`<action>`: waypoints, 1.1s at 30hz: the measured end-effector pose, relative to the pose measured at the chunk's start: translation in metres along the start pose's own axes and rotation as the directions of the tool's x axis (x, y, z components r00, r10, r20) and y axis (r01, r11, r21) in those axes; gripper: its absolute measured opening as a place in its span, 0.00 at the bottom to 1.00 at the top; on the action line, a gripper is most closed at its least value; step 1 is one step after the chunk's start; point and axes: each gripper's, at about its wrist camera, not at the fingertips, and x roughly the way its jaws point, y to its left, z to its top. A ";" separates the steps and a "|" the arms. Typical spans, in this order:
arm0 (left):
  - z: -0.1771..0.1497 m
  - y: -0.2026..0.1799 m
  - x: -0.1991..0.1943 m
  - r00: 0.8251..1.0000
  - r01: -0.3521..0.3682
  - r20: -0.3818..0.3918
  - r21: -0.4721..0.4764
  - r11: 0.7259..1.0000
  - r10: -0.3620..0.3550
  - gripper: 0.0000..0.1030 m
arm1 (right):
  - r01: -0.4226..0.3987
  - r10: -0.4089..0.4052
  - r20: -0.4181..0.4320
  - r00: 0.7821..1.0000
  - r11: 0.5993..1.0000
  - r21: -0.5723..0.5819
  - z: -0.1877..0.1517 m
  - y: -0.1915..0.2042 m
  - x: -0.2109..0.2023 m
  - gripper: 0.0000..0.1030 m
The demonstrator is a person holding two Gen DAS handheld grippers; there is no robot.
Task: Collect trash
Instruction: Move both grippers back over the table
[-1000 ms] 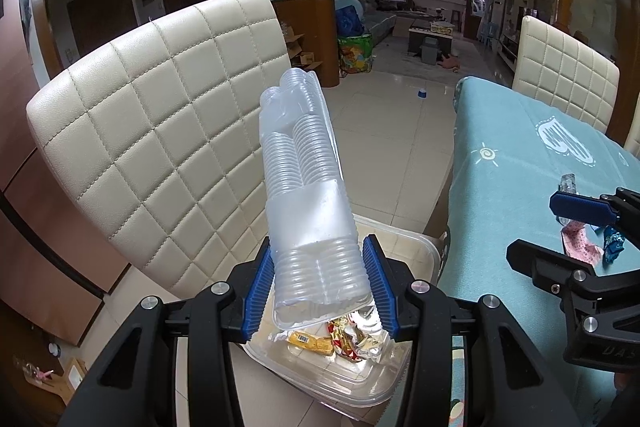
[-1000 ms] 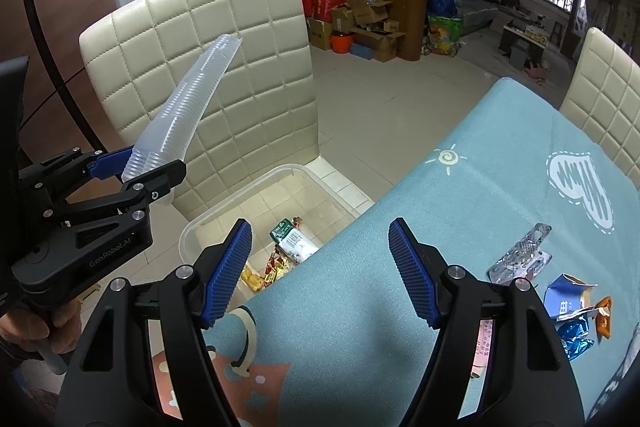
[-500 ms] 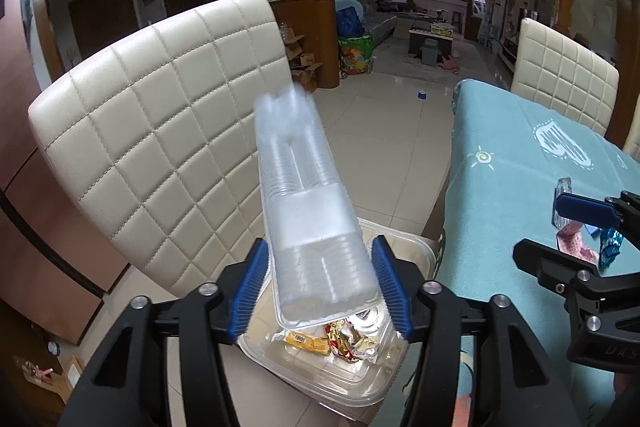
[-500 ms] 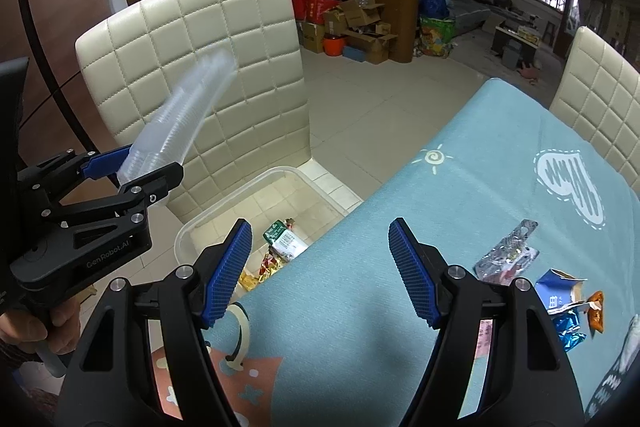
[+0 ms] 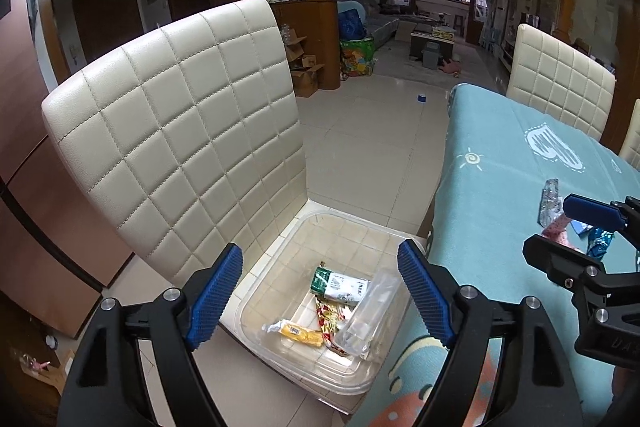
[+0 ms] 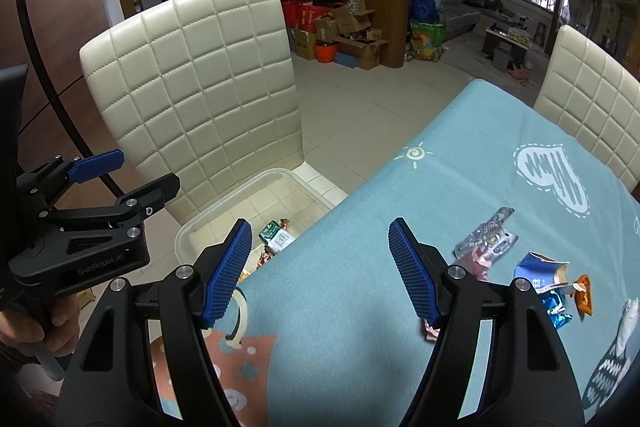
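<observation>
2 grippers (image 5: 320, 291) (image 6: 320, 267), 1 clear bin (image 5: 280, 251), 2 cream chairs (image 6: 192, 83) (image 6: 588, 99), 1 table (image 6: 360, 227)

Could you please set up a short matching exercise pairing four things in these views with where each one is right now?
Things:
1. clear plastic tray
2. silver blister pack
3. left gripper
4. clear bin

Places:
A. on the teal tablecloth
B. open above the bin
C. on the floor by the chair
D. inside the bin

Pairs: 1-D, 2-A, 3-B, 4-C
</observation>
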 end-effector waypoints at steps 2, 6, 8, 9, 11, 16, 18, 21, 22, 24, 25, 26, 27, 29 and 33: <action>-0.001 -0.001 -0.005 1.000 0.000 0.005 0.000 1.000 0.000 0.76 | 0.004 -0.004 0.005 1.000 1.000 0.000 -0.003 -0.001 -0.006 0.70; -0.004 -0.007 -0.015 1.000 0.006 0.007 -0.005 1.000 -0.006 0.76 | 0.013 -0.013 0.015 1.000 1.000 0.007 -0.009 -0.004 -0.018 0.70; -0.006 -0.011 -0.020 1.000 0.017 0.009 -0.003 1.000 -0.017 0.76 | 0.020 -0.021 0.020 1.000 1.000 0.011 -0.014 -0.007 -0.027 0.70; -0.006 -0.015 -0.023 1.000 0.023 0.012 0.003 1.000 -0.023 0.76 | 0.024 -0.025 0.022 0.999 1.000 0.013 -0.016 -0.008 -0.030 0.70; -0.008 -0.025 -0.029 0.999 0.036 0.019 0.019 0.999 -0.036 0.76 | 0.038 -0.038 0.028 0.999 0.999 0.021 -0.024 -0.014 -0.041 0.70; -0.012 -0.060 -0.043 0.996 0.089 0.020 0.067 0.994 -0.091 0.76 | 0.084 -0.086 0.036 0.996 0.994 0.062 -0.046 -0.038 -0.067 0.70; -0.014 -0.079 -0.049 0.993 0.113 0.021 0.099 0.989 -0.116 0.76 | 0.113 -0.117 0.037 0.992 0.989 0.096 -0.058 -0.054 -0.080 0.70; -0.017 -0.107 -0.057 0.988 0.150 0.021 0.151 0.977 -0.154 0.76 | 0.157 -0.163 0.031 0.986 0.976 0.152 -0.075 -0.077 -0.097 0.70; -0.017 -0.114 -0.059 0.986 0.159 0.021 0.162 0.974 -0.165 0.76 | 0.174 -0.181 0.026 0.983 0.969 0.177 -0.082 -0.088 -0.103 0.70; -0.018 -0.136 -0.064 0.980 0.189 0.018 0.194 0.963 -0.196 0.76 | 0.207 -0.216 0.017 0.976 0.955 0.212 -0.095 -0.106 -0.115 0.70; -0.019 -0.149 -0.067 0.977 0.206 0.015 0.214 0.955 -0.215 0.76 | 0.230 -0.239 0.010 0.971 0.946 0.230 -0.104 -0.117 -0.122 0.70; -0.019 -0.157 -0.068 0.974 0.216 0.014 0.226 0.950 -0.225 0.76 | 0.244 -0.253 0.005 0.968 0.939 0.242 -0.109 -0.124 -0.126 0.70; -0.020 -0.169 -0.070 0.971 0.231 0.010 0.244 0.942 -0.241 0.76 | 0.266 -0.275 -0.004 0.961 0.927 0.264 -0.117 -0.136 -0.134 0.70; -0.022 -0.188 -0.074 0.964 0.254 0.007 0.275 0.927 -0.266 0.76 | 0.304 -0.313 -0.022 0.950 0.902 0.308 -0.132 -0.157 -0.147 0.70; -0.025 -0.227 -0.079 0.951 0.294 -0.008 0.331 0.897 -0.309 0.76 | 0.364 -0.371 -0.057 0.927 0.851 0.380 -0.157 -0.193 -0.163 0.70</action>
